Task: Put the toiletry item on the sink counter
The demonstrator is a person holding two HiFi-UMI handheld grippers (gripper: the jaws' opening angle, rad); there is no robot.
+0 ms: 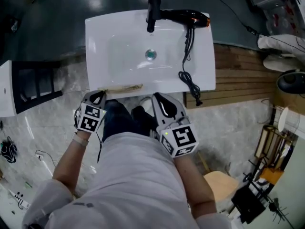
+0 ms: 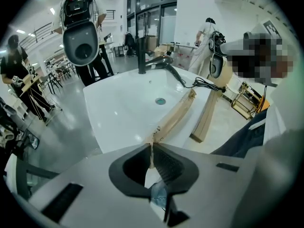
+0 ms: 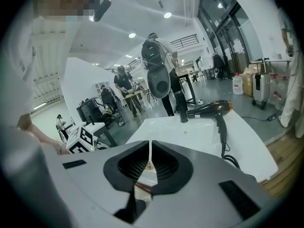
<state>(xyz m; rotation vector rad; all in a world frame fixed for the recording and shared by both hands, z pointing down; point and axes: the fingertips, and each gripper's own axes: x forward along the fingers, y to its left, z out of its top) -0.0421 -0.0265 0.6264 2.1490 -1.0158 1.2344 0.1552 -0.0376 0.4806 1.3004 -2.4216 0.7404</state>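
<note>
Right gripper (image 1: 159, 99) at 5 o'clock: fingers pressed together, nothing in them. Left gripper (image 1: 98, 95) at 7 o'clock: fingers pinching end of long tan toiletry stick (image 1: 123, 88), along front rim of sink worktop (image 1: 100, 37). Placing step nearly done. Next, I think: spread fingers, let go.

Left claw (image 1: 101, 94) covers one end of wooden stick (image 1: 125, 88).

Glossy white sink (image 1: 119, 37), matt wood-toned toiletry item (image 1: 125, 88)
</note>
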